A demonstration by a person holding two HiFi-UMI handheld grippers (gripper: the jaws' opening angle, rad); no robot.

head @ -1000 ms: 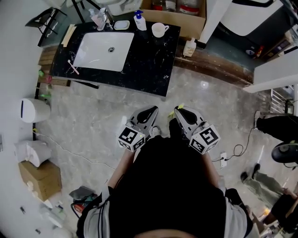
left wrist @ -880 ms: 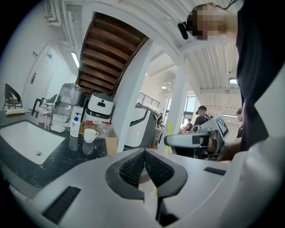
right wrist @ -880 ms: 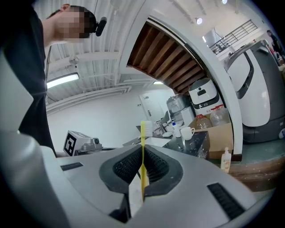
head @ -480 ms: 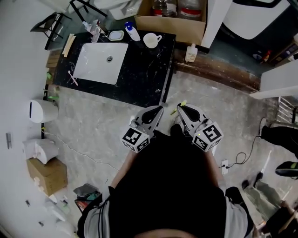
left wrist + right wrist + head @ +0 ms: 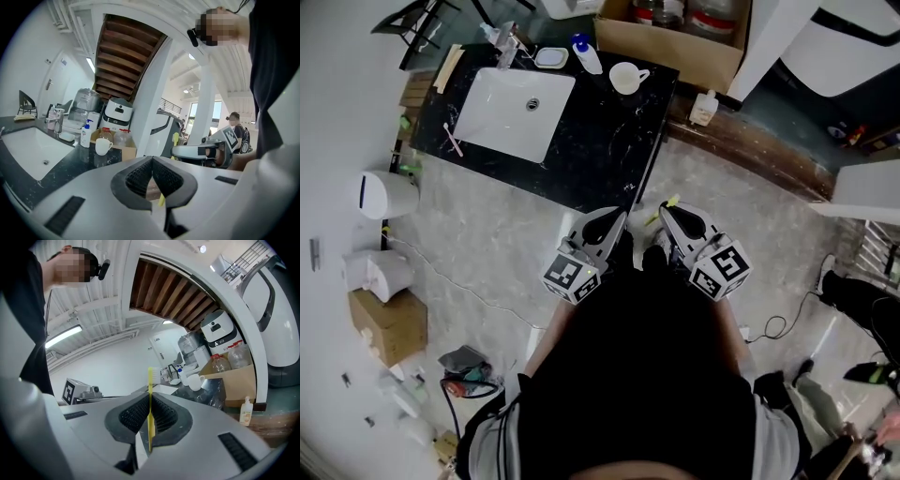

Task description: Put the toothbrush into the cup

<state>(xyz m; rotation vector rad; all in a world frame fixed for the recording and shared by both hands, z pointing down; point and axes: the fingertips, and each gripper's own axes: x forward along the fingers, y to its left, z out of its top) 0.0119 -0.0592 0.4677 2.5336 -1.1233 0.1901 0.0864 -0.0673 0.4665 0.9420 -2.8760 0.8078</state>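
The right gripper (image 5: pixel 667 214) is clamped tight on the yellow toothbrush (image 5: pixel 150 380), which stands bristles-up between its jaws. The left gripper (image 5: pixel 617 219) is closed tip to tip on nothing I can make out, and both are held close to the person's body. Since a second ago the person has stepped toward the black counter (image 5: pixel 600 141), whose near corner now lies just ahead of the grippers. The white cup (image 5: pixel 625 77) at its far edge is nearer but probably still out of reach.
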